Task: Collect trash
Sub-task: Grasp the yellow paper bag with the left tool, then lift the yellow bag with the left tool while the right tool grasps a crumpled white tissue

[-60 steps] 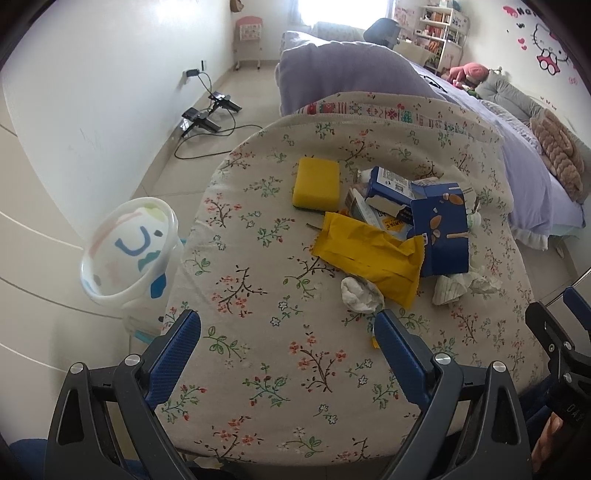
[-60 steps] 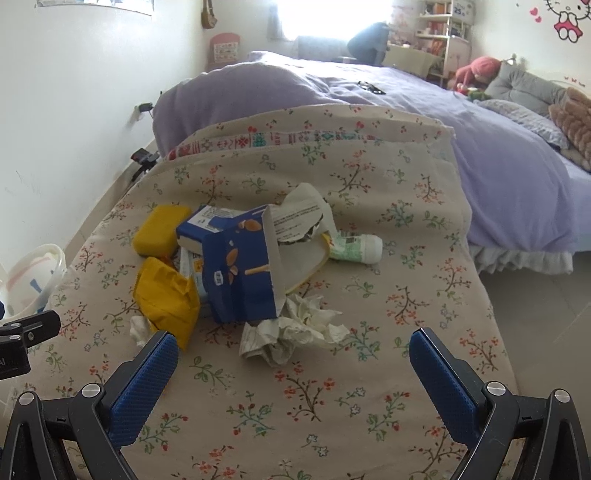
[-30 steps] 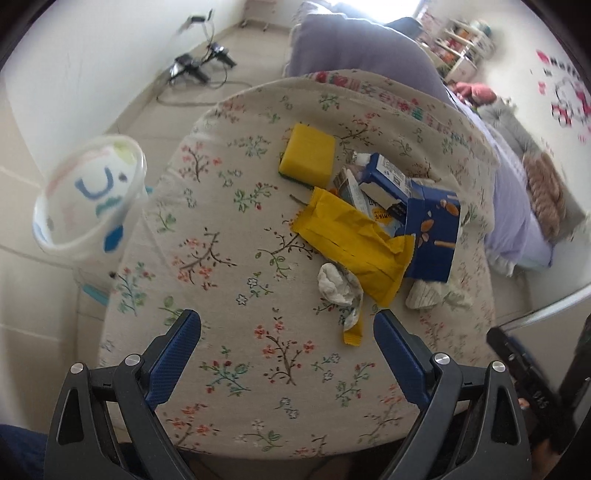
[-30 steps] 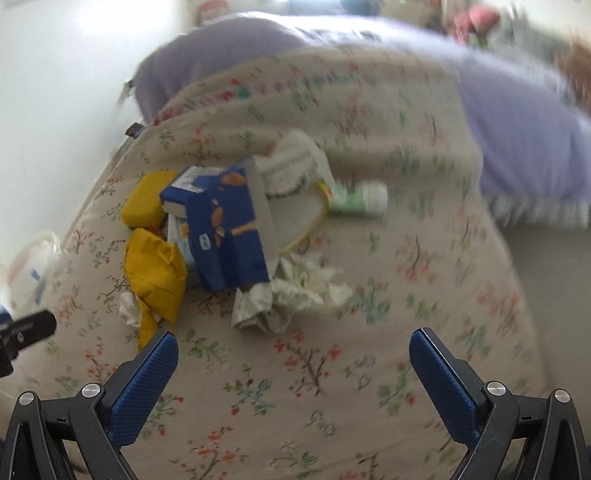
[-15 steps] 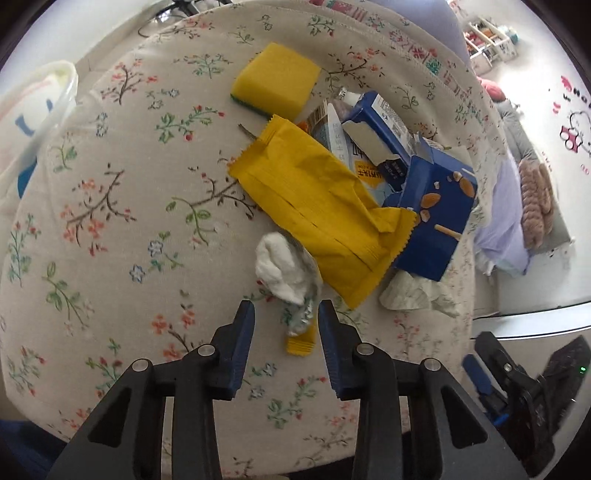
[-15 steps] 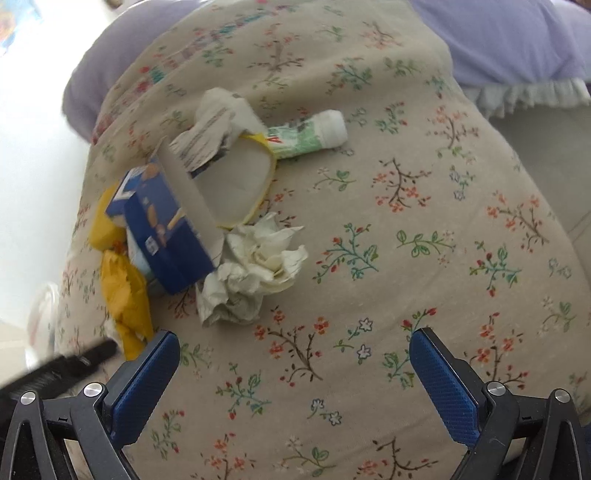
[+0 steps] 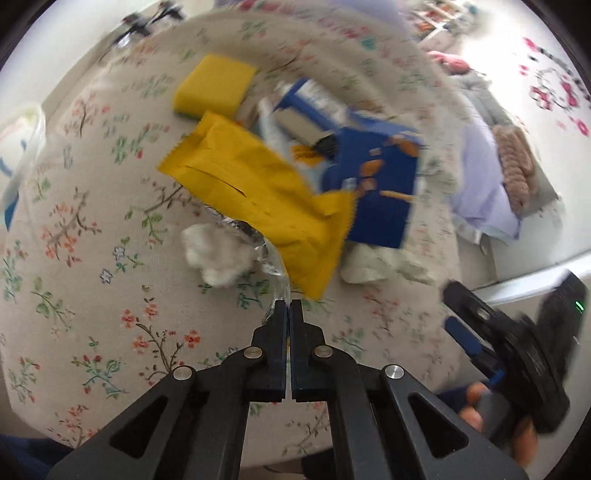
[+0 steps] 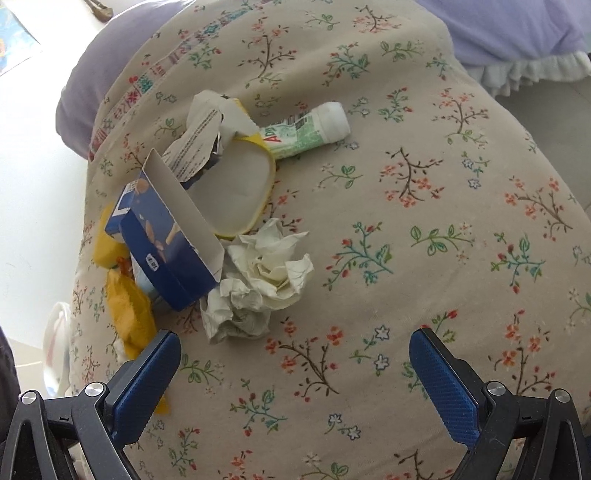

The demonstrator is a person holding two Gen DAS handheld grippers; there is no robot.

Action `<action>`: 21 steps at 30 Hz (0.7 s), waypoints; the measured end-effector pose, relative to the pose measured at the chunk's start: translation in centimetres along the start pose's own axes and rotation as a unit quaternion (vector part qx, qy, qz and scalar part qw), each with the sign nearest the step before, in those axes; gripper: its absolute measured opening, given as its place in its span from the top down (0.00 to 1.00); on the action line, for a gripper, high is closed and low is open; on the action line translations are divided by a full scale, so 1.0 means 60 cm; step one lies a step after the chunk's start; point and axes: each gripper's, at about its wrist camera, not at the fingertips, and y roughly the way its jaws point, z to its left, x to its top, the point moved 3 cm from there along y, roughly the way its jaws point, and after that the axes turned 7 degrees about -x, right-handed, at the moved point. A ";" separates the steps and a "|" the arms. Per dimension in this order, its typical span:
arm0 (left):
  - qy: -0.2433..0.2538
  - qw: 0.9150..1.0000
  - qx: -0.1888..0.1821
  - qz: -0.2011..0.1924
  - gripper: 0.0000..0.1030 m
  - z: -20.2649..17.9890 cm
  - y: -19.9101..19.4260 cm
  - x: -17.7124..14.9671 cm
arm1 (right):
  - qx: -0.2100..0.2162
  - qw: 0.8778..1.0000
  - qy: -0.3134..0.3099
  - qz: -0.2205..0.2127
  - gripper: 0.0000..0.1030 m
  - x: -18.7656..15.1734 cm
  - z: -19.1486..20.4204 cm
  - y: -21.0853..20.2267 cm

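A heap of trash lies on the floral tablecloth: a yellow packet, a blue carton, a yellow sponge and a white wad. A crinkled silver wrapper runs from the wad to my left gripper, whose jaws are shut on its end. My right gripper hangs open over bare cloth, with crumpled white paper just ahead of its left finger. The blue carton and a green-and-white tube lie further off.
A white bin stands beside the table's left edge. A yellow-rimmed tub and a torn paper label lie in the heap. The purple bed runs behind the table. A hand holds the right gripper at the lower right.
My left gripper went from wide open to shut and moved in close to the white wad and silver wrapper. The right gripper tilted down over the table, then held still.
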 end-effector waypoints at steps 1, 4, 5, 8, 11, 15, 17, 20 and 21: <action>0.004 1.000 -0.014 -0.004 1.00 -0.004 -0.014 -0.004 | 0.002 1.000 0.006 0.001 0.00 0.001 -0.004 0.001; 0.008 0.998 -0.057 -0.021 1.00 -0.013 -0.046 -0.004 | 0.014 1.000 0.022 0.010 0.00 0.000 -0.014 0.008; 0.011 0.997 -0.070 -0.033 1.00 -0.015 -0.061 -0.001 | 0.015 0.999 0.026 0.010 0.00 0.001 -0.015 0.010; 0.017 0.993 -0.097 -0.062 1.00 -0.017 -0.100 0.010 | 0.016 0.999 0.046 0.003 0.00 0.013 -0.020 0.017; 0.015 0.990 -0.109 -0.087 1.00 -0.002 -0.139 0.020 | 0.034 0.997 0.068 0.002 0.00 0.026 -0.019 0.025; 0.015 0.989 -0.099 -0.104 1.00 0.010 -0.164 0.018 | 0.055 0.994 0.092 0.007 0.06 0.039 -0.008 0.050; 0.010 0.990 -0.093 -0.105 1.00 0.021 -0.166 0.016 | 0.063 0.991 0.114 0.016 0.12 0.043 -0.010 0.071; 0.003 0.990 -0.082 -0.113 1.00 0.044 -0.180 0.018 | 0.097 0.984 0.137 0.063 0.46 0.027 -0.004 0.104; 0.001 0.990 -0.080 -0.115 1.00 0.052 -0.184 0.017 | 0.116 0.980 0.143 0.075 0.62 0.019 -0.002 0.108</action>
